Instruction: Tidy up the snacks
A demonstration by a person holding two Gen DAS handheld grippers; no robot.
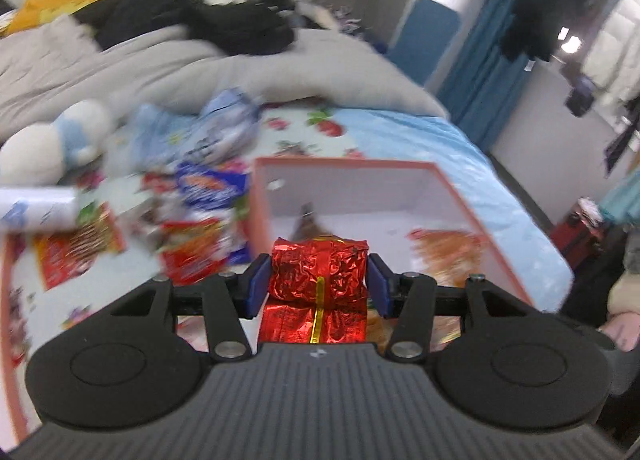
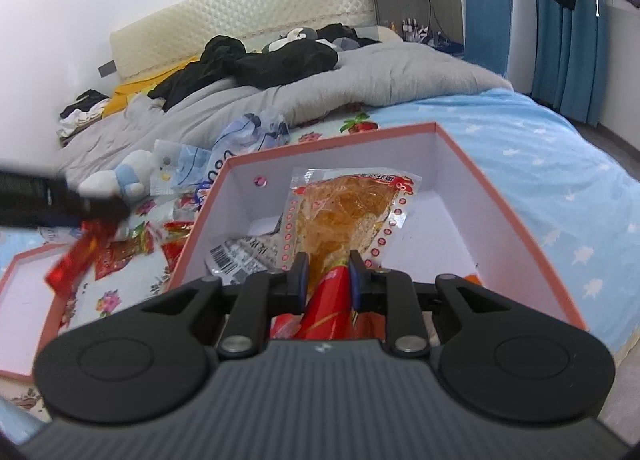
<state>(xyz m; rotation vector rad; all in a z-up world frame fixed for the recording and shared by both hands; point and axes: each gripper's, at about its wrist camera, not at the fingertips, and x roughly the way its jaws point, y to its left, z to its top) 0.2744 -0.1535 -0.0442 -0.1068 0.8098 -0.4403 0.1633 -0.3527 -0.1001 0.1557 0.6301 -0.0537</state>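
Both jaws grip: our left gripper clamps a red foil packet, our right gripper a chicken-leg pouch; next, release both inside the pink box

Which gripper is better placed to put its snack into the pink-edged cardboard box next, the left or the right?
Probably the right. The right gripper already holds its clear orange snack packet inside the pink-edged cardboard box. The left gripper grips a red foil packet in front of the box's near edge.
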